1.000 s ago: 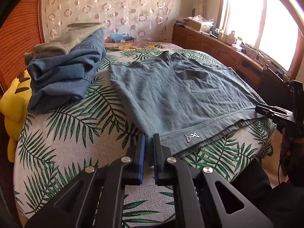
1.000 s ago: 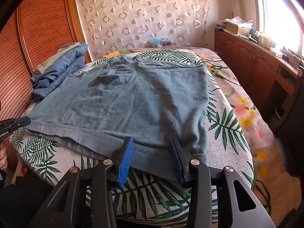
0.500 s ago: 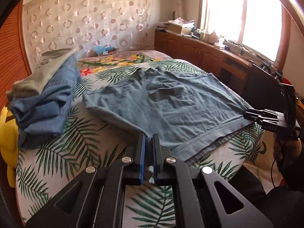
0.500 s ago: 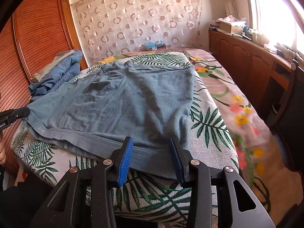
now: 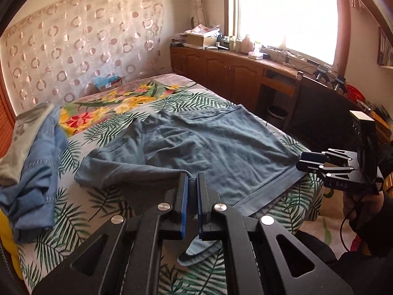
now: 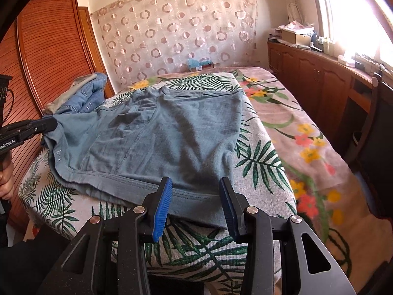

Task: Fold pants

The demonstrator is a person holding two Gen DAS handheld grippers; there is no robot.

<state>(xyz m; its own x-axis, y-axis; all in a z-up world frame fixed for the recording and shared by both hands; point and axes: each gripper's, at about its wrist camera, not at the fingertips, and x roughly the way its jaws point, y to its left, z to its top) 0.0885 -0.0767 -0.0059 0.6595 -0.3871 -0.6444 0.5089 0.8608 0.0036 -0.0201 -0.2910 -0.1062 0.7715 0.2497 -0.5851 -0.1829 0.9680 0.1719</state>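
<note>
Our left tool (image 5: 192,204), pinched shut on the shorts' (image 5: 221,152) waistband corner, has lifted it to start the fold, while our right tool (image 6: 194,205) waits half-open, empty.

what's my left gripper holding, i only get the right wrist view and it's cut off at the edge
Observer: In the left wrist view the left gripper is shut on a waistband corner of the pants; a flap of hem hangs below its pads.
Operator: corner off the bed
Observer: It looks lifted. The cloth climbs to the jaws, and shaded leaf-print bed cover shows under it.
Operator: anything past the stack
Observer: A yellow soft thing sits at the bed's edge beside the folded clothes.
</note>
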